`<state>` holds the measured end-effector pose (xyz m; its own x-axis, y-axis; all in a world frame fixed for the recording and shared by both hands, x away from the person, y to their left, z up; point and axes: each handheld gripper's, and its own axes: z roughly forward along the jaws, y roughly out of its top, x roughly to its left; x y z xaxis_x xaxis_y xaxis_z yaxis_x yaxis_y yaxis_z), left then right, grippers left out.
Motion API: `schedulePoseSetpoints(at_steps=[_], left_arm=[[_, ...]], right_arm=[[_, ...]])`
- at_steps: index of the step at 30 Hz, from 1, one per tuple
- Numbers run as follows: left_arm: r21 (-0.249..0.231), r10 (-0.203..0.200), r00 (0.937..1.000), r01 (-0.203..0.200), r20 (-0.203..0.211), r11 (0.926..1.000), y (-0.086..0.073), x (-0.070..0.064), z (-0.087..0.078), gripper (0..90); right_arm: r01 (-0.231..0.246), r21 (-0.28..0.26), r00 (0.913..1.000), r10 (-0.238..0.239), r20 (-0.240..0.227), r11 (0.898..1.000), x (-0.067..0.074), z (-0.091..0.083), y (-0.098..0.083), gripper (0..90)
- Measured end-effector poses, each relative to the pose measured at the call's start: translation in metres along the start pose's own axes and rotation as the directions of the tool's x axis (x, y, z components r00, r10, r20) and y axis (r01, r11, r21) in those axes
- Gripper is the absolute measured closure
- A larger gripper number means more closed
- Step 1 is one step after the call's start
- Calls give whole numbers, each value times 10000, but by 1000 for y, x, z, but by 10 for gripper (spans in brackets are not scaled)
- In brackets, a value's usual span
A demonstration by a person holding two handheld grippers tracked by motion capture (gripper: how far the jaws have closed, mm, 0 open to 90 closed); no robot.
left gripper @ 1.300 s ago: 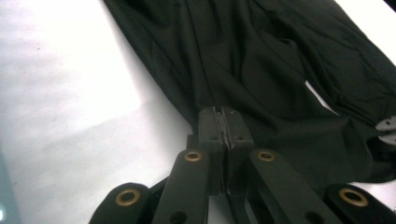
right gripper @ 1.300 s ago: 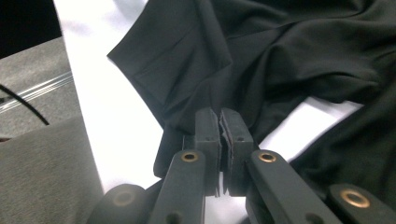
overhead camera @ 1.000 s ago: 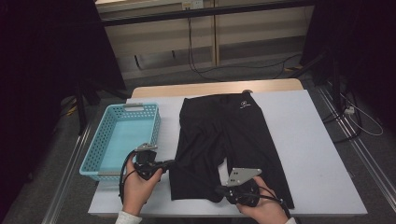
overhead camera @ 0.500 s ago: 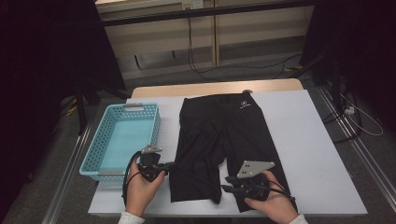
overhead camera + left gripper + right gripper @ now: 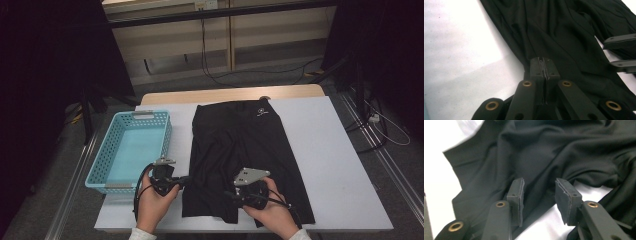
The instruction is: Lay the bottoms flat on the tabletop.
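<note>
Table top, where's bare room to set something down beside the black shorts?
Widest free patch: white table right of the black shorts. The blue basket is empty too. Crowded at the near edge, where the left gripper and right gripper work the hem.

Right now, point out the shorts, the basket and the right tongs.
black shorts (image 5: 235, 140): high view, middle of the fabric.
blue basket (image 5: 111, 184): high view, near rim.
right tongs (image 5: 539, 195): right gripper view, gap midway between the open tips.
</note>
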<state>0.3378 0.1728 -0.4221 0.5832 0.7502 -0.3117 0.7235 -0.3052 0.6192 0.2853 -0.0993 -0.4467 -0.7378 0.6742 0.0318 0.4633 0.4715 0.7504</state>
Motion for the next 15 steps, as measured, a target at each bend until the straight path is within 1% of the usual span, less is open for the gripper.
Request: schedulePoseSetpoints(at_steps=[2, 3, 4, 6, 7, 8, 10, 14, 15], left_arm=[[-4, 13, 10000, -13, 11, 10000, 0, -1, 0, 884], [42, 74, 10000, -74, 6, 10000, 0, -1, 0, 884], [51, 123, 9999, -123, -54, 9999, 0, -2, 0, 884], [68, 143, 9999, -142, -53, 9999, 0, -2, -1, 883], [101, 169, 9998, -168, -91, 9998, 0, -2, -1, 884], [77, 172, 9998, -171, -130, 9998, 0, -2, -1, 883], [78, 142, 9998, -140, -147, 9999, 0, -2, -1, 884], [5, 75, 9999, -75, -124, 10000, 0, 0, -3, 883], [43, 77, 9999, -77, -105, 10000, 0, 0, -3, 882]], right_arm=[[4, 255, 9999, -8, 144, 9997, 0, 5, -2, 677], [-93, 288, 9999, 90, 119, 9995, -1, 6, -3, 704], [-127, 208, 9999, 126, 48, 9997, -2, 6, -4, 768], [-161, 279, 9999, 162, -54, 9995, -3, 4, -5, 885], [-159, 277, 9998, 162, -94, 9995, -4, 3, -5, 888], [-267, 303, 9995, 272, -161, 9992, -5, 2, -6, 894], [-344, 347, 9993, 348, -122, 9988, -7, -1, -7, 896], [-822, 188, 9956, 830, -446, 9964, -13, -11, -11, 895], [-857, 141, 9952, 863, -466, 9962, -14, -13, -12, 893]])
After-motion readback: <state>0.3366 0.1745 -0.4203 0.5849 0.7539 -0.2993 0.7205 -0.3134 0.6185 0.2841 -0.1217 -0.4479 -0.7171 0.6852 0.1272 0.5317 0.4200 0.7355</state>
